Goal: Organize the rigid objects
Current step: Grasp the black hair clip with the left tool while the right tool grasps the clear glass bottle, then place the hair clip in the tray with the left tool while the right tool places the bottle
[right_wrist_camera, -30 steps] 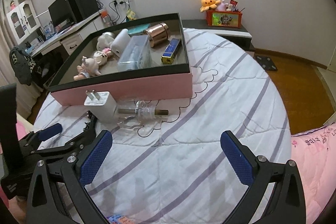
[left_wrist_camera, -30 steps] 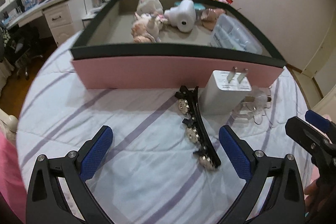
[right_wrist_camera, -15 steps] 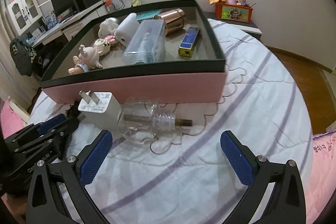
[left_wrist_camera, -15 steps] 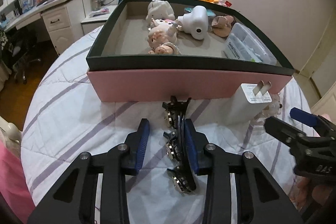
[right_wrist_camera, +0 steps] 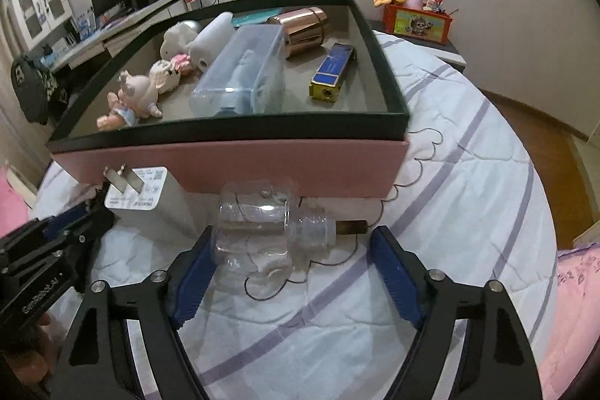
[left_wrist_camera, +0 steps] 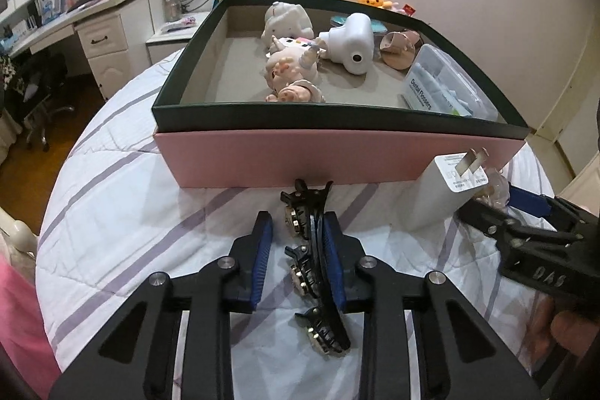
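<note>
A black hair clip (left_wrist_camera: pixel 313 261) with gold studs lies on the white striped bedcover in the left wrist view. My left gripper (left_wrist_camera: pixel 298 263) is closed around it, blue pads on both sides. A white plug charger (left_wrist_camera: pixel 438 194) stands to its right, also in the right wrist view (right_wrist_camera: pixel 150 197). A clear glass bottle (right_wrist_camera: pixel 270 231) with a brown stopper lies in front of the pink box (right_wrist_camera: pixel 262 167). My right gripper (right_wrist_camera: pixel 294 272) is open, its fingers either side of the bottle.
The pink box with a dark green rim (left_wrist_camera: pixel 337 122) holds figurines (left_wrist_camera: pixel 292 70), a white device (left_wrist_camera: pixel 352 40), a clear plastic case (right_wrist_camera: pixel 243 70), a copper cup (right_wrist_camera: pixel 303 29) and a blue lighter (right_wrist_camera: pixel 333 70). A desk (left_wrist_camera: pixel 93 25) stands at the left.
My left gripper closed from wide open onto the hair clip. My right gripper moved forward to the glass bottle, and its fingers now flank it.
</note>
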{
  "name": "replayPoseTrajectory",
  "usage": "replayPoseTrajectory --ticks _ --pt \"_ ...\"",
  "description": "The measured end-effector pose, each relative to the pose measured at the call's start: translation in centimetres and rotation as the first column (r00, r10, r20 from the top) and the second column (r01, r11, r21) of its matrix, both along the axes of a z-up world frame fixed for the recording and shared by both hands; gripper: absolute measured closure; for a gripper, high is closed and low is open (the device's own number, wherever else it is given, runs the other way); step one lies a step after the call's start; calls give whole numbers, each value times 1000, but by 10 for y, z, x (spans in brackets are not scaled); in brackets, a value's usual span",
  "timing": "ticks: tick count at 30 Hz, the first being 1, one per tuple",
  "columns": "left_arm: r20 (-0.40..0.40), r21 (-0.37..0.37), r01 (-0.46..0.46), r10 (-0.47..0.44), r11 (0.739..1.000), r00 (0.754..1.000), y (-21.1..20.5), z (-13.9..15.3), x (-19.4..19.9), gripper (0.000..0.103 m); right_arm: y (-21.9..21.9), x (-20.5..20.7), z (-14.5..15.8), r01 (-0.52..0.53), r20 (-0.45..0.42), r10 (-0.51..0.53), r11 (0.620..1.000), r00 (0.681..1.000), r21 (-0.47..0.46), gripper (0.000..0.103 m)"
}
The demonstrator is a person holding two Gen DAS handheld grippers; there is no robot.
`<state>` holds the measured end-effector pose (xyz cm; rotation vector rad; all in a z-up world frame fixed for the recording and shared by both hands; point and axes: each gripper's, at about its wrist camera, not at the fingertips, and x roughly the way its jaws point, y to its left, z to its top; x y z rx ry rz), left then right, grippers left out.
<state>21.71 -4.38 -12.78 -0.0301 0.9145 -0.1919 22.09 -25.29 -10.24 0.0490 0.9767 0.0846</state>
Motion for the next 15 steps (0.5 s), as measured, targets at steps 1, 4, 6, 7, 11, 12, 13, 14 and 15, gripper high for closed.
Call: replayPoseTrajectory --ticks 1,4,6,7,11,12,13,14,15 --pt "2 2 2 -2 1000 1000 -1 0 0 75 3 2 -1 -7 5 8 1000 1000 -21 22" --pt "-2 -15 4 -4 1000 1000 1 0 1 82 8 2 -1 -23 23 25 998 999 -54 26" --pt "-8 -37 3 -3 999 1000 6 0 0 83 5 0 1 -26 25 26 999 999 -35 28" --pt "-9 -44 2 -3 999 1000 8 1 -2 83 3 -2 2 -25 26 26 999 999 -25 28" --pt "-2 -37 6 -6 999 1000 7 3 -9 83 -4 -12 8 -22 36 21 1000 999 12 28" --pt "-1 -36 7 -7 999 1000 7 4 -11 83 -5 -15 11 -23 42 22 1000 999 13 28" --pt "-1 -36 8 -8 999 1000 7 5 -12 83 -7 -15 13 -23 46 22 1000 999 17 28" --pt "-1 -38 9 -9 999 1000 8 6 -13 83 -7 -17 15 -23 50 22 1000 999 20 28" --pt "1 -39 9 -9 999 1000 8 8 -14 83 -8 -19 19 -23 56 22 999 998 26 28"
